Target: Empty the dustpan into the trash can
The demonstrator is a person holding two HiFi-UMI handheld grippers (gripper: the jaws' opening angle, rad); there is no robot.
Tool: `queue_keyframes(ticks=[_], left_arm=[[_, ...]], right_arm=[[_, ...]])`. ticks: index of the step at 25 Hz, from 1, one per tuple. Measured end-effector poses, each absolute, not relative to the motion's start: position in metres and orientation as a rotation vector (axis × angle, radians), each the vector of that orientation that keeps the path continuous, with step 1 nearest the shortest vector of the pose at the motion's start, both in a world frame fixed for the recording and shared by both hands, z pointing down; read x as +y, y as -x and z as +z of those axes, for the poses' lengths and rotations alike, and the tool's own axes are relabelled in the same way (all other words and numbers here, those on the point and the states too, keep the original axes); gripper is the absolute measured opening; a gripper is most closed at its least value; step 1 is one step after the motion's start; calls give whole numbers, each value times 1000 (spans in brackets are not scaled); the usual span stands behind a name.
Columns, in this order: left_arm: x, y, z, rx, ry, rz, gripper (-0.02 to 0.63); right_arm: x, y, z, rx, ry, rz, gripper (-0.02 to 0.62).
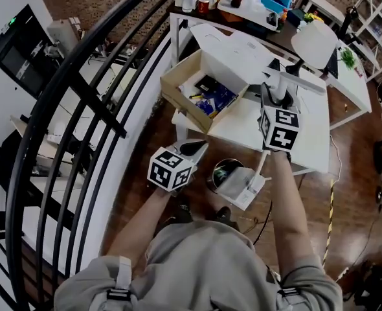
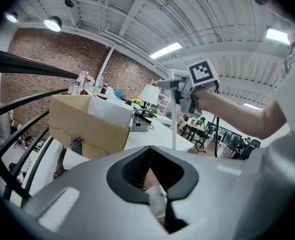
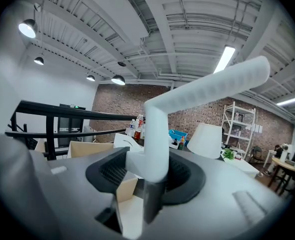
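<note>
Here, dustpan (image 1: 241,188): white, hanging low over the wooden floor, well below the right jaws. In the head view its pan overlaps the right rim of the trash can; whether the two touch I cannot tell.
handle (image 3: 156,134): the dustpan's white stem, upright through the right jaws, with its bent top slanting up and to the right above them.
right gripper (image 3: 152,176): jaws clamped on the handle, one dark pad on each side of the stem.
trash can (image 1: 219,172): dark, round and lined with a bag. It stands on the floor below both pairs of jaws and lies between them in the head view.
left gripper (image 2: 151,170): jaws together at the tips, gripping nothing. Brown floor and a white piece too small to name show through the hollow between the pads.
cardboard box (image 1: 186,91): open, with things inside, just ahead of the left jaws at the tabletop's near edge.
tabletop (image 1: 311,138): white, ahead of and under the right jaws.
lamp shade (image 1: 314,43): white, beyond the right jaws.
railing (image 1: 68,109): black bars, left of the left jaws.
</note>
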State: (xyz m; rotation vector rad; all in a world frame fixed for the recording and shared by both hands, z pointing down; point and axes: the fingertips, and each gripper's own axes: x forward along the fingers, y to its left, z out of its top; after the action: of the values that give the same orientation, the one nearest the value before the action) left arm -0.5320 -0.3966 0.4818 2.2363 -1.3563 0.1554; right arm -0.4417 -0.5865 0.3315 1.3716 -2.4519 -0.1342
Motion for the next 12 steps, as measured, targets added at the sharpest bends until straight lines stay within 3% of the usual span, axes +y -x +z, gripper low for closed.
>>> queue_keyframes(ticks=[12], left_arm=[[-403,440,480,-1171,-2357,228,5]], right_arm=[[-528,318,295,-2500,-1516,-58,186]])
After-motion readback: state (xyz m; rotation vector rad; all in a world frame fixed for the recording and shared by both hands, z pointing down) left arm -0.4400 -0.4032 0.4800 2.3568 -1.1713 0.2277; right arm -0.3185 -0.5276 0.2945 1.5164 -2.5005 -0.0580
